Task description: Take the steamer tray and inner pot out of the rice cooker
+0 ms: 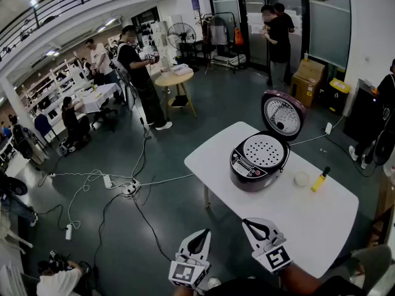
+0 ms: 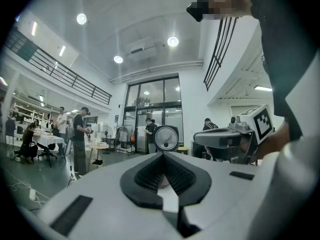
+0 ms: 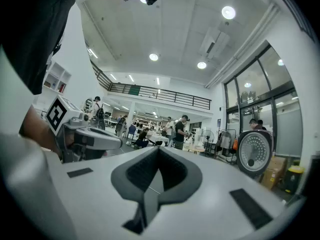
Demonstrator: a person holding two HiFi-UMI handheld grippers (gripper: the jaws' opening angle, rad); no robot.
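Rice cooker (image 1: 248,169) stands open near yellow bottle (image 1: 320,180).

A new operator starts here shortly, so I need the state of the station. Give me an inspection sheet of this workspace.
Surface: white table, mostly bare.
Job's things: rice cooker with its lid up; steamer tray seated inside; inner pot hidden beneath it.
Clutter: yellow bottle and small white round item beside the cooker.
Grippers: left gripper and right gripper shut, empty, short of the cooker.
Cables: cord runs from behind the cooker off the far edge; white cables and power strip on the floor.
Surroundings: people, round table, fan, cardboard boxes.
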